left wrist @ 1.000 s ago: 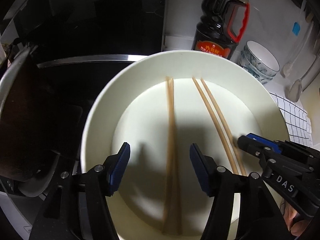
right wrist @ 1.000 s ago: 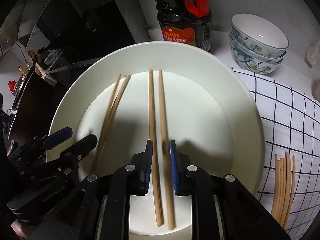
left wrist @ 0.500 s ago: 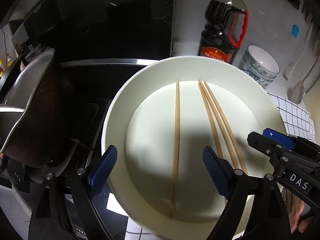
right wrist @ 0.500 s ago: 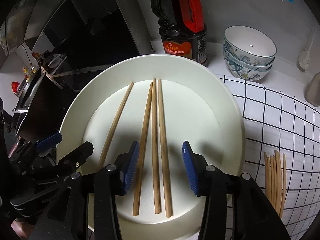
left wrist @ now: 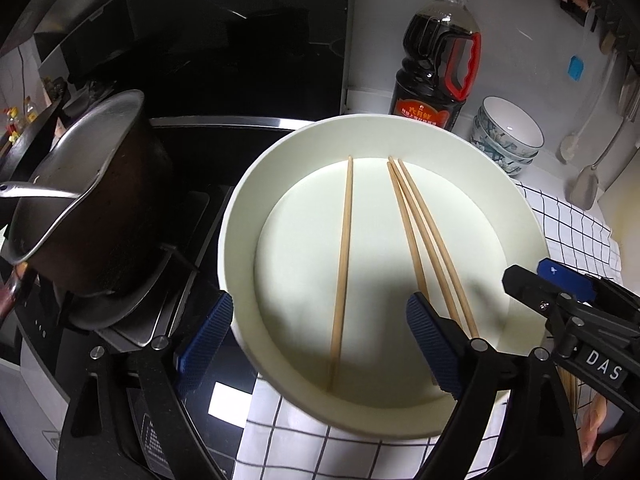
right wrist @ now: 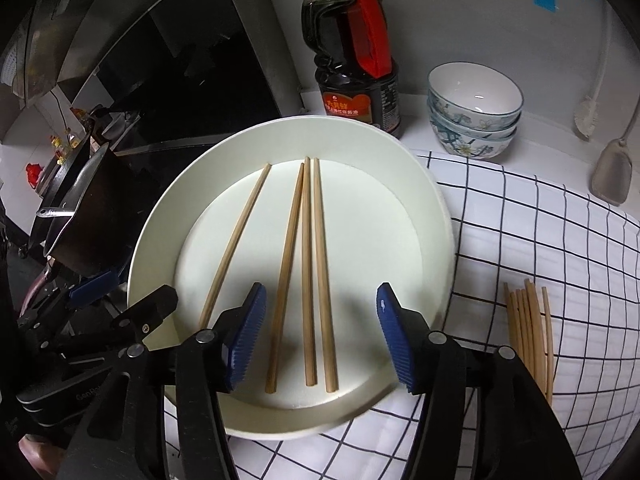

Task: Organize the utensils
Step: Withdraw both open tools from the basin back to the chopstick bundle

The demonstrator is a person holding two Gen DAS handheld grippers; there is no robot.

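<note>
While four chopsticks [right wrist: 304, 264] lie on the white plate [right wrist: 436, 216] at the counter's stove edge, both grippers hang empty: left gripper [left wrist: 320, 340] spread wide, right gripper [right wrist: 322, 332] opening. Fetch spare chopsticks [right wrist: 530, 328] off the checked cloth [right wrist: 560, 240]; pinch mid-shaft, lay parallel.

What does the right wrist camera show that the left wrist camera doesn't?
Only the right wrist view shows the whole bundle of loose chopsticks lying on the checked cloth. Only the left wrist view shows the pot large and close, on the stove. Both show the white plate holding four chopsticks, the sauce bottle and the stacked bowls.
</note>
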